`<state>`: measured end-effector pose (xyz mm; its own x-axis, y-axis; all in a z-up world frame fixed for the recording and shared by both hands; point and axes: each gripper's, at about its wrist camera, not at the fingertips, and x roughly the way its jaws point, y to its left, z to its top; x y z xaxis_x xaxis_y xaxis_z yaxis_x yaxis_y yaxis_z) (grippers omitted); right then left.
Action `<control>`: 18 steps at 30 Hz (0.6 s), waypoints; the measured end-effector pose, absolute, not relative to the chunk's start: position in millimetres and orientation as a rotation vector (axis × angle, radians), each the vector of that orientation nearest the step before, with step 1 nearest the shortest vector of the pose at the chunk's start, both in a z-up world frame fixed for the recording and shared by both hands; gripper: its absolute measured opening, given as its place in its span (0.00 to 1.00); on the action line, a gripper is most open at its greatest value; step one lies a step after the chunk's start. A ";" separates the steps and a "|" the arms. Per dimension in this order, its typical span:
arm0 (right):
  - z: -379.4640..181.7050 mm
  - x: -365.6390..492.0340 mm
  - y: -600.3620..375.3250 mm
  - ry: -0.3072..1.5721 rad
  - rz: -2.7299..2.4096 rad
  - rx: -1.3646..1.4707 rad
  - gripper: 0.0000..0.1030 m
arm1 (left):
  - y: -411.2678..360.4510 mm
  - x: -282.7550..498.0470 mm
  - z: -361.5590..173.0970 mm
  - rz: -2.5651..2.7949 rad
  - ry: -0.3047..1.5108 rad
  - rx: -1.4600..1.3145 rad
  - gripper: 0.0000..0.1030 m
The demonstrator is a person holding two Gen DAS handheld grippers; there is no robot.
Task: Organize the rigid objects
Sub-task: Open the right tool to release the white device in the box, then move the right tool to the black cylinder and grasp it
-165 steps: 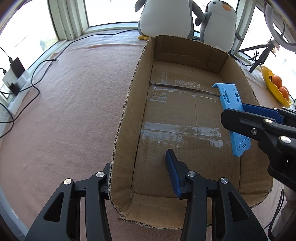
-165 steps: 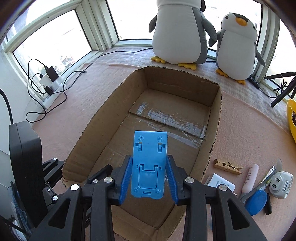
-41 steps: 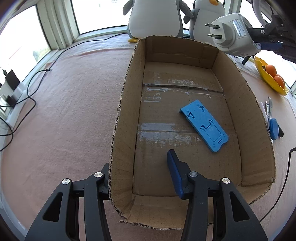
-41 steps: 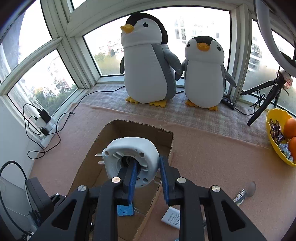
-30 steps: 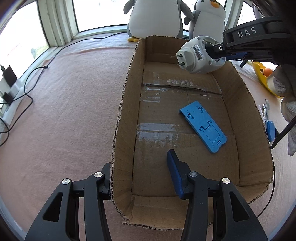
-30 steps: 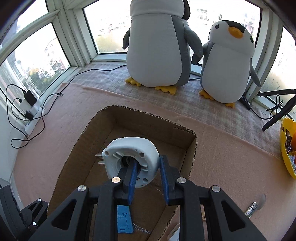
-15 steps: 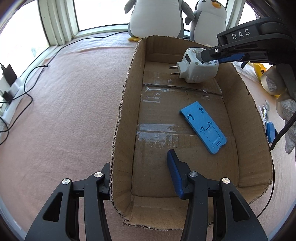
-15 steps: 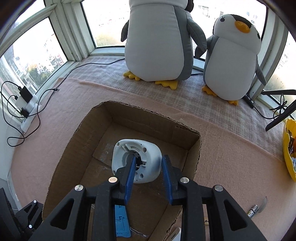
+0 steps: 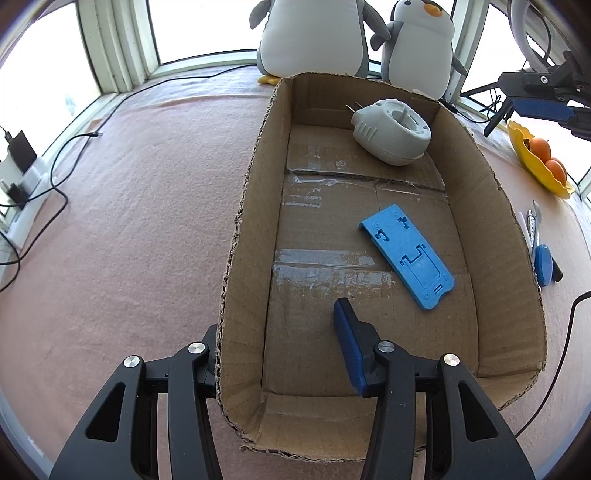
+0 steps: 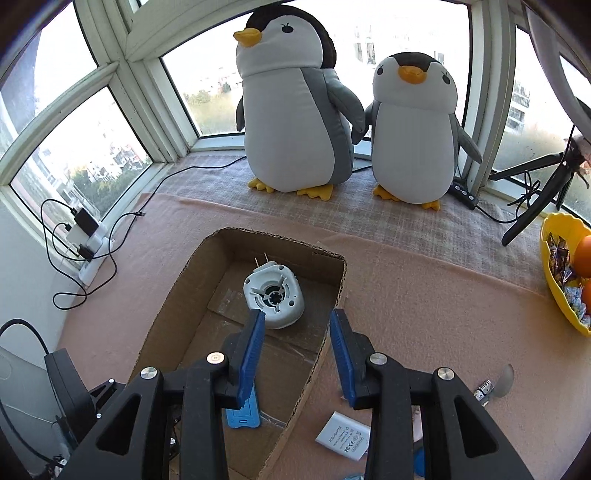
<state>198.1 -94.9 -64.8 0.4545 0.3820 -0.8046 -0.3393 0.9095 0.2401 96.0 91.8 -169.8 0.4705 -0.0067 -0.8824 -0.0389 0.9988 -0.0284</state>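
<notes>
Spread wide and empty, the right gripper (image 10: 295,332) hangs above the cardboard box (image 9: 236,236), whose near-left wall the left gripper (image 9: 277,339) straddles, steadying it. Inside lie the white plug adapter (image 9: 391,131) at the far end and the blue phone stand (image 9: 406,254) mid-floor. Next likely comes fetching the white charger (image 10: 341,435) outside the box.

- The left wrist view sits low and close at the cardboard box's (image 9: 240,229) near end, facing twelve o'clock down its length.
- The right wrist view hangs higher, looking down toward the windows.
- Both share the box (image 10: 166,306), white plug adapter (image 9: 391,133) (image 10: 274,300), and plush penguins (image 9: 314,33) (image 10: 295,110).
</notes>
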 end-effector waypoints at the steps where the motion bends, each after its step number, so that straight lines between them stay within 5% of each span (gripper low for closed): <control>1: -59.9 193.9 -103.9 0.994 0.442 0.061 0.32 | 91.6 96.0 -169.8 0.021 1.081 -0.046 0.46; 18: -50.8 122.8 -257.9 0.978 0.236 0.188 0.33 | 91.0 96.0 -169.7 0.022 1.080 -0.035 0.46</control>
<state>122.8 -257.9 -50.8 0.5367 0.2809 -0.7957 -0.1121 0.9583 0.2627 96.0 91.0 -169.7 0.4708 0.0011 -0.8822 -0.0355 0.9992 -0.0177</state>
